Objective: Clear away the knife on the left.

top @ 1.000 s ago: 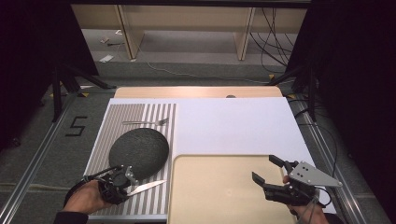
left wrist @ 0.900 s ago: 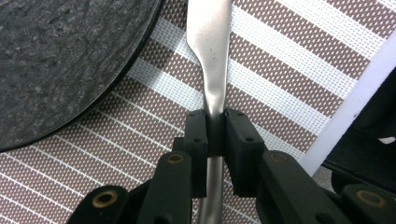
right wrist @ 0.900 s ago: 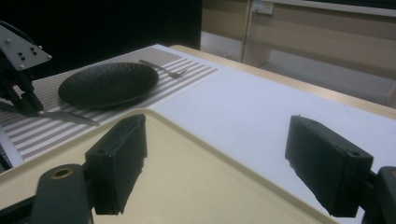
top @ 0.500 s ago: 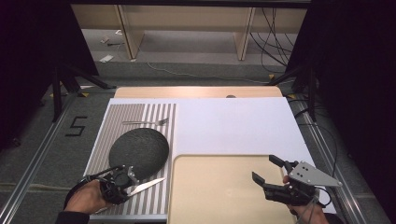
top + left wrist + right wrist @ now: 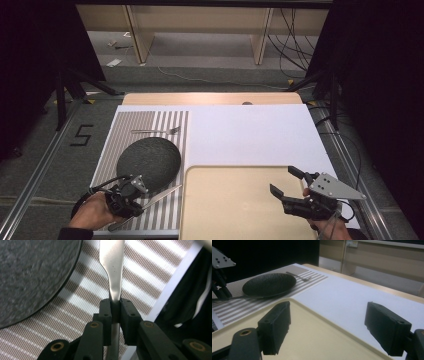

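My left gripper point(image 5: 131, 196) is shut on the handle of a silver knife point(image 5: 161, 195) at the near edge of a striped placemat point(image 5: 150, 120). The blade points right, toward the beige tray point(image 5: 235, 200). In the left gripper view the knife point(image 5: 112, 265) runs up from between the closed jaws of the left gripper point(image 5: 115, 307), beside a dark round plate point(image 5: 32, 277). That plate point(image 5: 149, 159) lies on the mat with a fork point(image 5: 155, 131) beyond it. My right gripper point(image 5: 282, 180) is open above the tray's right side, holding nothing.
A white board point(image 5: 250, 135) covers the table behind the tray. In the right gripper view the tray point(image 5: 312, 340) lies under the open right gripper point(image 5: 328, 312), with the plate point(image 5: 269, 283) and fork point(image 5: 299, 277) at far left. Dark floor and cables surround the table.
My left gripper has shifted slightly to the right with the knife, and the blade tip now reaches nearer the tray. The right gripper has stayed in place.
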A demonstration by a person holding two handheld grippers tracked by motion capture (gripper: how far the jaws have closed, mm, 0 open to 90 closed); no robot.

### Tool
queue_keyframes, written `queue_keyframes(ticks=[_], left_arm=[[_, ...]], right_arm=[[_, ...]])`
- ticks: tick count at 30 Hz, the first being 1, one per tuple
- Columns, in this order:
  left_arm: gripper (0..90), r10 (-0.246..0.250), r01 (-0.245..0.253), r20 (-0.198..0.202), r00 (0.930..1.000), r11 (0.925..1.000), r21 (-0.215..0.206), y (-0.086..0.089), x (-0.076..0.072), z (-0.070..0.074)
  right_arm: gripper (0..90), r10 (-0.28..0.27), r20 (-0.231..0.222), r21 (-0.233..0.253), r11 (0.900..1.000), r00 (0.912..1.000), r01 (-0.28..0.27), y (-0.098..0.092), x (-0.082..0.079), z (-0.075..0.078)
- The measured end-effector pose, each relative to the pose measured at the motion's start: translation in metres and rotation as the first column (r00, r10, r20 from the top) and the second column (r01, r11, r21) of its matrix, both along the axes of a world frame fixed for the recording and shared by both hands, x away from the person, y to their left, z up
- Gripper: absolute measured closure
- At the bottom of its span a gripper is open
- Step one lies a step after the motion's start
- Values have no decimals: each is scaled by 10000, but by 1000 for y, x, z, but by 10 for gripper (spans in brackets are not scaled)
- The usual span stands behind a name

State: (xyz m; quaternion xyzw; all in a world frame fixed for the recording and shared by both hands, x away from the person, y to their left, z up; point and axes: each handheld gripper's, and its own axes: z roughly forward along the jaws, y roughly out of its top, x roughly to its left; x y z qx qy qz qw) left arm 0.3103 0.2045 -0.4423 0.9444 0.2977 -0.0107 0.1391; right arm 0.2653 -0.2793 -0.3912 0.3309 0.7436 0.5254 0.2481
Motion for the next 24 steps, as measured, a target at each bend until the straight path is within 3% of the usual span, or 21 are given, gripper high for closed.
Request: queue_keyframes(ticks=[4,8,15,18,24], left_arm=[[801,107,-103,36,9999,9960,-886,-3,0,10],[801,531,-532,-46,9986,9895,-1343,-9,0,19],[801,717,-762,-268,9971,9642,-2539,-28,2,33],[801,543,-653,-471,9974,9583,-2782,-37,5,35],[800,456,-532,-323,9984,9528,-2988,-51,7,39]], right_arm=[[217,-8,-33,2,10000,10000,8,0,0,0],[217,2,-26,-2,10000,10000,-2,0,0,0],[217,-3,-49,17,10000,10000,3,0,0,0],[217,-7,-46,21,10000,10000,7,0,0,0],[217,12,-43,36,10000,10000,-11,0,0,0]])
